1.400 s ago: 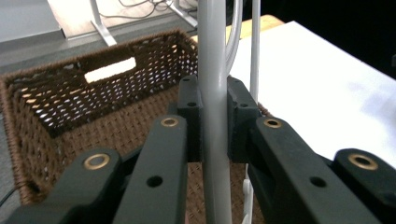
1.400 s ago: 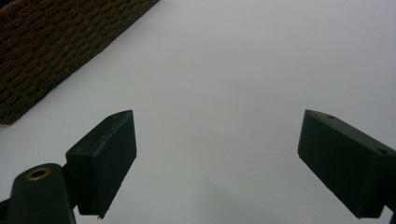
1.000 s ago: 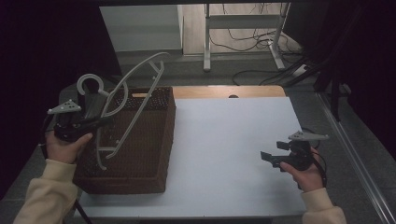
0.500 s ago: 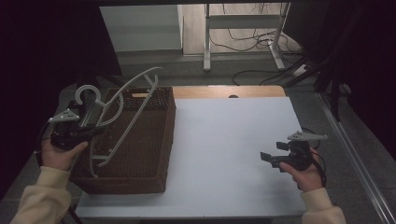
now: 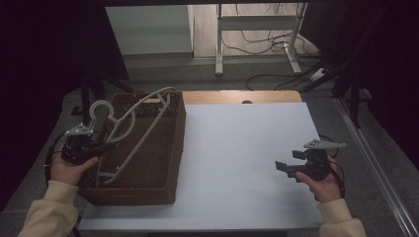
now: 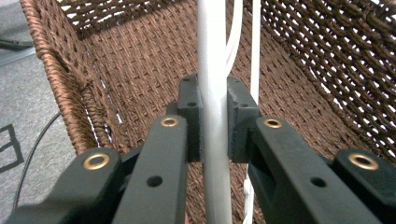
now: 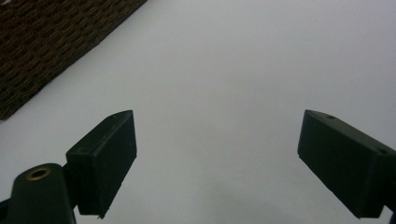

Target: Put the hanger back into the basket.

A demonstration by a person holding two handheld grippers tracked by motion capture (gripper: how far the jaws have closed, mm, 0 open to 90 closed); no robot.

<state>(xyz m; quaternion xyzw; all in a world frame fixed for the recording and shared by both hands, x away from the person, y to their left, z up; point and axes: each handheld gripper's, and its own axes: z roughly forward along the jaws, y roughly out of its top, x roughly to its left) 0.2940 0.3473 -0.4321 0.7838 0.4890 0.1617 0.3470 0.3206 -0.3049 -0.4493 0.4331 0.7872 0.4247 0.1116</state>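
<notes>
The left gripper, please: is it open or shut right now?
Shut: the left gripper has both jaws pressed against the white hanger over the basket.

Cream sleeves (image 5: 47, 212); black claws (image 6: 214, 116) with brass rivets, grey three-cornered top plates (image 5: 324, 144).

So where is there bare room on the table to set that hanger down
The white tabletop is bare from the wicker basket across to the right gripper, up to the wooden far edge. The basket, holding the hanger and left gripper, is crowded.
</notes>
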